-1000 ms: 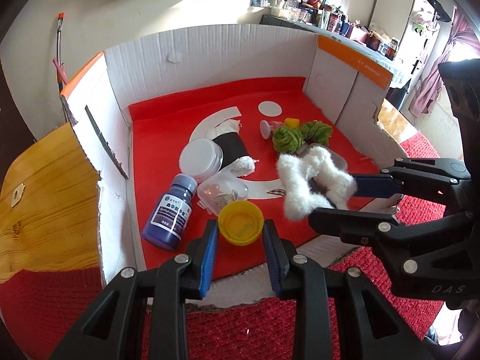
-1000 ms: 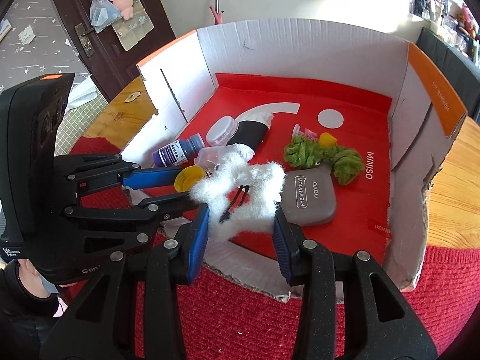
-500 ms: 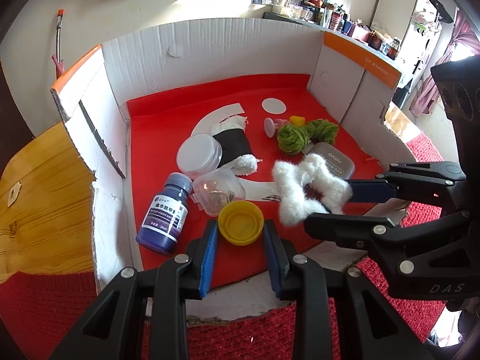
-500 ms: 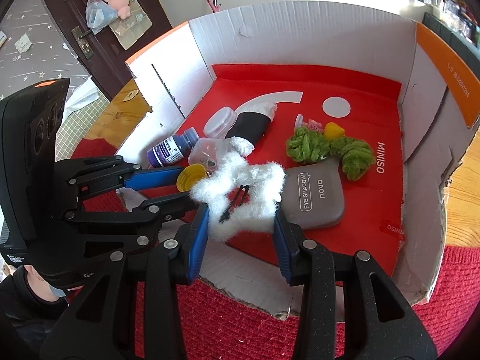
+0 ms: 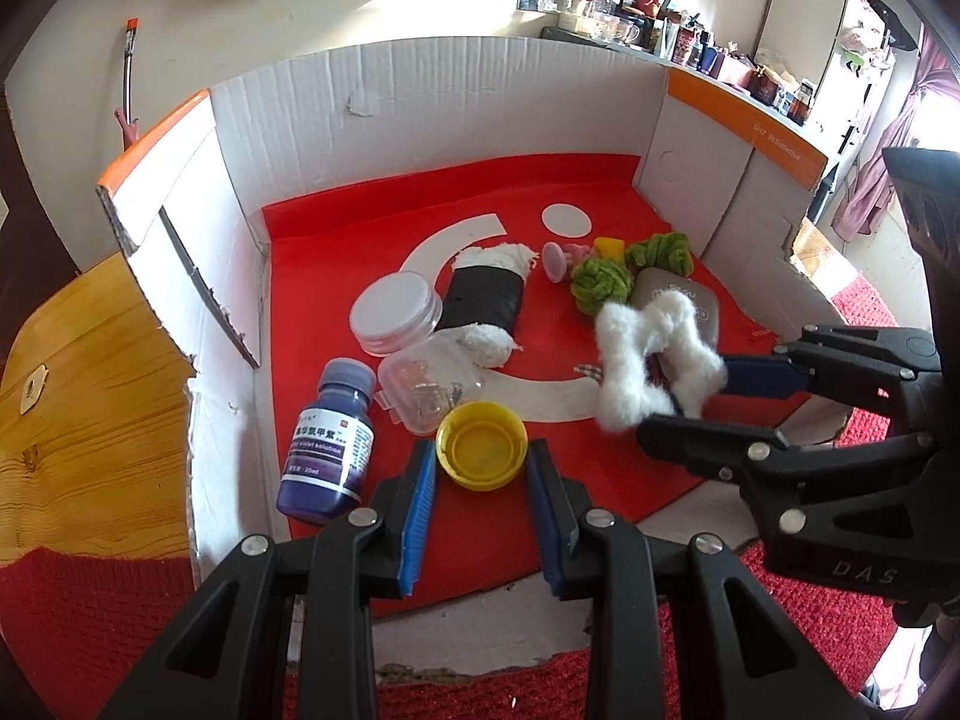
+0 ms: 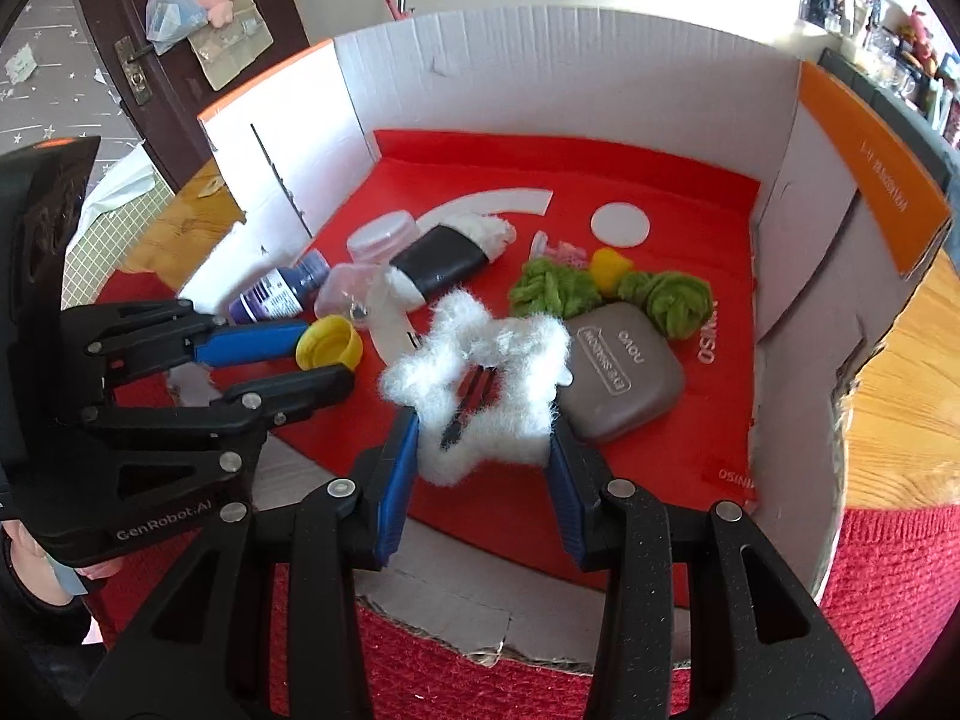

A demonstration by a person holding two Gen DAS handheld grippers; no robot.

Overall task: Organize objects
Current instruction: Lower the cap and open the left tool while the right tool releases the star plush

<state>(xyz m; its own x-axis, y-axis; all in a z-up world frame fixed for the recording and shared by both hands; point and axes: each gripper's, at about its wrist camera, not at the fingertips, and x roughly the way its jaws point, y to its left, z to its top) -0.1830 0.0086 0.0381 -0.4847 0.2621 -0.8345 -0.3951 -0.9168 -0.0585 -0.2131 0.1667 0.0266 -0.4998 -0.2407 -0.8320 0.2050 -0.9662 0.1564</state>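
My left gripper (image 5: pixel 480 468) is shut on a yellow bottle cap (image 5: pixel 482 445) and holds it over the front of the box's red floor (image 5: pixel 336 240); the cap also shows in the right wrist view (image 6: pixel 329 343). My right gripper (image 6: pixel 483 444) is shut on a white fluffy star-shaped hair clip (image 6: pixel 480 384), held above the floor beside a grey eyeshadow case (image 6: pixel 624 378). The clip also shows in the left wrist view (image 5: pixel 651 360). The left gripper (image 6: pixel 318 360) stands left of the right one.
On the red floor lie a purple bottle (image 5: pixel 330 438), a clear small case (image 5: pixel 429 384), a white-lidded jar (image 5: pixel 393 312), a black and white roll (image 5: pixel 486 300), green yarn knots (image 5: pixel 603 285) and a pink piece (image 5: pixel 561 258). White cardboard walls (image 5: pixel 480 102) enclose the box.
Both grippers have moved forward and down into the box with their loads. The objects on the floor look closer. Neither grip has changed.
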